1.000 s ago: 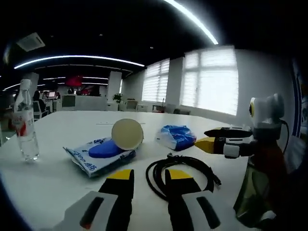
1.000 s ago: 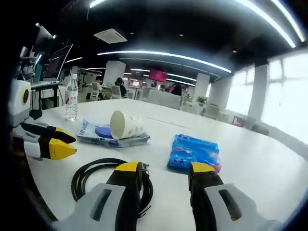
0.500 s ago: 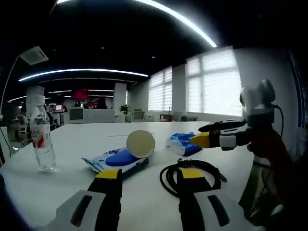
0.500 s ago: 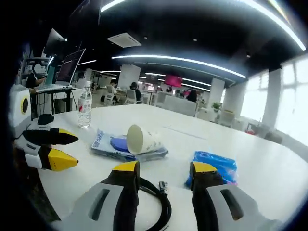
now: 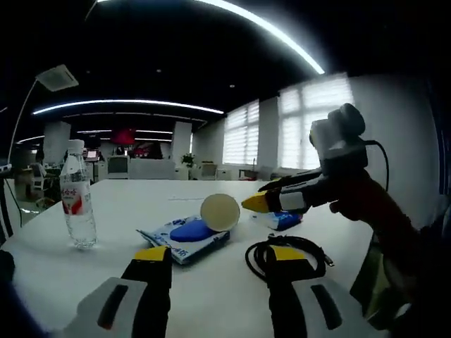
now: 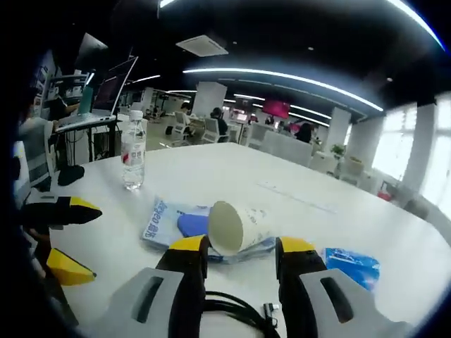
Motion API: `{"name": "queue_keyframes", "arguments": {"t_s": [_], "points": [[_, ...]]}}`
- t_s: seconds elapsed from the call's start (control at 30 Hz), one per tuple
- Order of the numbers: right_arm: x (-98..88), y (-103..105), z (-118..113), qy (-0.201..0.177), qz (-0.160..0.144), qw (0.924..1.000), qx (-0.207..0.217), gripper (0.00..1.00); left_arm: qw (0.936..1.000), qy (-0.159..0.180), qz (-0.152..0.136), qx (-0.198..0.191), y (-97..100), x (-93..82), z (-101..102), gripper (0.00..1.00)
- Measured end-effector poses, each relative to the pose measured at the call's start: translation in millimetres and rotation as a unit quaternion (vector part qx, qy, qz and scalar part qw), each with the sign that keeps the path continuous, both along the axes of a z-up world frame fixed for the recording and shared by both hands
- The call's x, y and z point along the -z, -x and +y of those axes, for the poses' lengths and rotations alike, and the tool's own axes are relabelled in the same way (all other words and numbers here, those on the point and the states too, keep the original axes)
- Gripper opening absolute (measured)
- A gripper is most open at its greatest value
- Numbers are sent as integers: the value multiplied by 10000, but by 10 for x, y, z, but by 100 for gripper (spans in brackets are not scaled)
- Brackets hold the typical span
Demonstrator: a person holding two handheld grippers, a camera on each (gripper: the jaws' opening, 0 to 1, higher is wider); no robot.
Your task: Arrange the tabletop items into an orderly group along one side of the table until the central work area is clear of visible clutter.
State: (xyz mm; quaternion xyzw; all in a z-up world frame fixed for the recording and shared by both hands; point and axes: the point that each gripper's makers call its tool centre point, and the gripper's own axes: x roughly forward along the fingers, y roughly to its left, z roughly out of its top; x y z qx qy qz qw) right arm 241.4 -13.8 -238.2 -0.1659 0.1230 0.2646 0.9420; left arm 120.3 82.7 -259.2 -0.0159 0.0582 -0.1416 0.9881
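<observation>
Holding both my grippers open, grasping nothing, above the smooth white table (image 6: 232, 172).
A paper cup (image 6: 236, 226) lay tipped on a glossy blue-white packet (image 6: 163, 218); the clear plastic bottle (image 5: 78, 205) stood upright, the black cable (image 5: 285, 251) coiled near my left gripper (image 5: 220, 255), my right gripper (image 6: 233, 245) just before the cup.

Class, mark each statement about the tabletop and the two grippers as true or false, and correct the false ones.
1. The water bottle stands upright. True.
2. The paper cup stands upright. False: it lies on its side on the blue and white packet.
3. The right gripper holds the cup. False: its jaws are open, empty, with the cup between and beyond them.
4. A black cable lies coiled on the table. True.
5. The left gripper is open. True.
</observation>
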Motion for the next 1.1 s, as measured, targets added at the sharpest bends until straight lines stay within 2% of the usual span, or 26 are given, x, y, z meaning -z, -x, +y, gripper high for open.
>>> {"name": "queue_keyframes", "arguments": {"t_s": [0.2, 0.37, 0.4, 0.47, 0.53, 0.57, 0.63, 0.7, 0.83, 1.0, 1.07, 1.1], "points": [[68, -196, 48, 158, 133, 9994, 260, 32, 9999, 21, -81, -105, 20, -52, 111, 53], [129, -343, 58, 254, -45, 9982, 543, 35, 9999, 27, -135, -60, 58, -89, 138, 51], [184, -363, 14, 523, 7, 9967, 628, 35, 9999, -23, -139, -34, 70, -87, 139, 49], [230, -424, 15, 491, 17, 9963, 706, 33, 9998, -98, -146, -46, 88, -81, 152, 48], [293, -474, -27, 523, 161, 9951, 828, 32, 9997, -163, -137, -89, 96, -71, 176, 48], [284, -509, -26, 426, 183, 9956, 814, 30, 9997, -177, -137, -95, 97, -68, 181, 48], [334, -471, -26, 216, 301, 9951, 915, 25, 9997, -217, -62, -110, 96, -40, 206, 49], [356, -472, -26, 228, 330, 9952, 895, 20, 9996, -251, 20, -107, 97, -19, 218, 50], [418, -498, -63, 173, 466, 9938, 991, 12, 9995, -297, 1, -88, 104, -46, 227, 51], [430, -526, -102, 217, 436, 9930, 1079, 1, 9997, -240, 10, -40, 118, -30, 230, 51], [420, -523, -138, 104, 462, 9925, 1127, 0, 9998, 78, 101, 165, 145, -2, 179, 51], [420, -522, -142, 71, 480, 9923, 1141, 0, 9998, 91, 89, 166, 147, -1, 187, 51]]}}
